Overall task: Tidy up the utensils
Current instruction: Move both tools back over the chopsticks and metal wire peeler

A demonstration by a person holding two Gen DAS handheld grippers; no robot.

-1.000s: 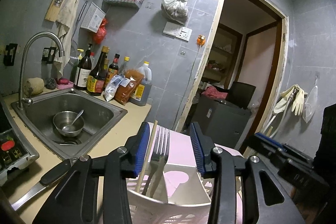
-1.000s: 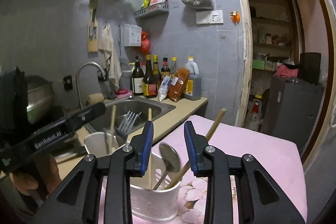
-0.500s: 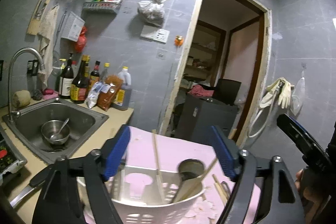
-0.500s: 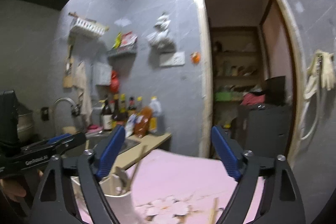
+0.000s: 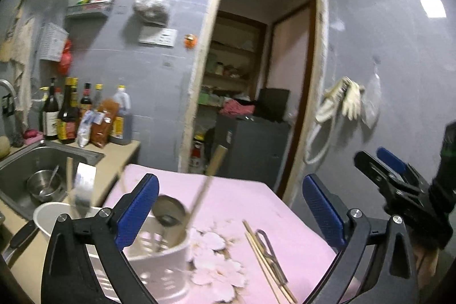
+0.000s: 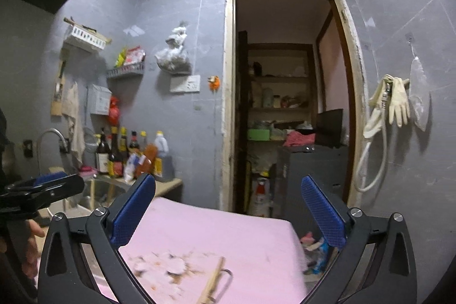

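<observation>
Grippers both spread wide over pink cloth, neither holding anything

Left gripper [image 5: 229, 210] fills the lower half of its view, blue pads [image 5: 138, 208] far apart; white utensil holder [image 5: 159, 267] sits at lower left of the frame on the pink floral cloth [image 5: 256, 204], partly behind the left finger, with a spoon [image 5: 168, 211] and a wooden stick [image 5: 205, 184] leaning out of it, and blurred cutlery further left that I cannot identify; chopsticks [image 5: 266, 261] and a metal-loop utensil [image 5: 270, 252] lie flat on the cloth at lower centre, just beside each other; sink [image 5: 34, 164] with a steel bowl [image 5: 44, 185] at left edge; right gripper [image 6: 228, 210] likewise open, pads [image 6: 322, 211] well apart, above the same cloth; a wooden piece and metal loop [image 6: 219, 279], blurred, lie at bottom centre of that view.
</observation>
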